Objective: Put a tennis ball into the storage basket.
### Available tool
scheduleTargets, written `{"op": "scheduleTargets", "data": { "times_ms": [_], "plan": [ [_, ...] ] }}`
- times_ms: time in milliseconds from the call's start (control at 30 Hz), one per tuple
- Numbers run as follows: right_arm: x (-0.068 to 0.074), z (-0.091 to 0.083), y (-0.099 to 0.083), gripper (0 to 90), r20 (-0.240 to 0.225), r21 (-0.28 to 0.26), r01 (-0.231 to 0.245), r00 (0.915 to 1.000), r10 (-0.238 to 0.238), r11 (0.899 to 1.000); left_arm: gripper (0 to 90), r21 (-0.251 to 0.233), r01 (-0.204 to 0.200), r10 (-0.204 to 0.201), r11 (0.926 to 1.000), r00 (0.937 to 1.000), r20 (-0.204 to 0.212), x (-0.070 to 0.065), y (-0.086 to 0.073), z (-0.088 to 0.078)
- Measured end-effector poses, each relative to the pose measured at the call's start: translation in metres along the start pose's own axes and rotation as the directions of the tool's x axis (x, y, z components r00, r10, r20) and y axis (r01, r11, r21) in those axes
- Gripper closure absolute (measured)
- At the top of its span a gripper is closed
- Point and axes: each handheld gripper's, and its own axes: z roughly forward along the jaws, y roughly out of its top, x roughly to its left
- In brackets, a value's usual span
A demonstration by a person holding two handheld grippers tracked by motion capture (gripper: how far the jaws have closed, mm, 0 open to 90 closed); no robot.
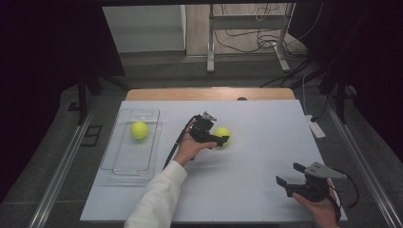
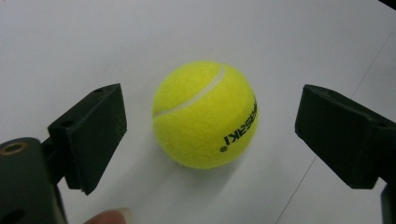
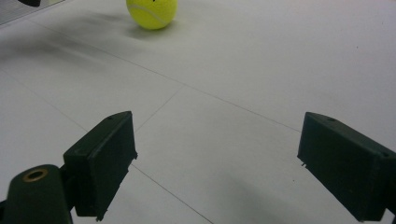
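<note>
One ball (image 1: pixel 139 129) sits in the tray (image 1: pixel 121 164); my open left gripper (image 2: pixel 210 135) straddles the second ball (image 2: pixel 205 114), ungrasped, right gripper (image 3: pixel 224 163) open and idle.

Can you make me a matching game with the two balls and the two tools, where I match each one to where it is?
Things:
1. tennis ball
2. tennis ball with black writing
3. left tool
4. right tool

Places:
A. open, low over the bare table near the front right corner
B. lying inside the clear tray
C. on the white table, in the gap between two open jaws
D. reaching around a ball at the middle of the table, not touching it

Pairs: 1-B, 2-C, 3-D, 4-A
</note>
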Motion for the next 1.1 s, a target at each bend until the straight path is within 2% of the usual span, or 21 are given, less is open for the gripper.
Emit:
{"op": "scheduleTargets", "data": {
  "times_ms": [533, 700, 800, 933, 1100],
  "plan": [
    [-0.001, 0.000, 0.000, 11.4, 0.001, 0.002, -0.003, 1.0000, 0.003, 1.000, 9.9, 0.019, 0.011, -0.011, 0.9998, 0.9999, 0.000, -0.001, 0.002, 0.015],
    [-0.001, 0.000, 0.000, 11.4, -0.002, -0.001, -0.004, 1.0000, 0.004, 1.000, 10.8, 0.051, 0.013, -0.012, 0.9986, 0.9999, -0.007, -0.002, 0.000, 0.021],
    [-0.001, 0.000, -0.001, 11.4, -0.002, 0.000, -0.005, 1.0000, 0.005, 1.000, 13.1, 0.064, 0.012, -0.011, 0.9979, 0.9998, -0.014, -0.002, -0.001, 0.024],
    [-0.001, 0.000, -0.001, 11.4, 0.000, 0.000, -0.006, 1.0000, 0.006, 1.000, 25.6, 0.066, 0.004, -0.002, 0.9978, 0.9996, -0.028, -0.003, -0.001, 0.025],
    [-0.001, 0.000, -0.001, 11.4, 0.002, 0.000, -0.006, 1.0000, 0.006, 1.000, 27.0, 0.069, 0.017, -0.016, 0.9975, 0.9997, -0.019, -0.001, -0.001, 0.024]
  ]
}}
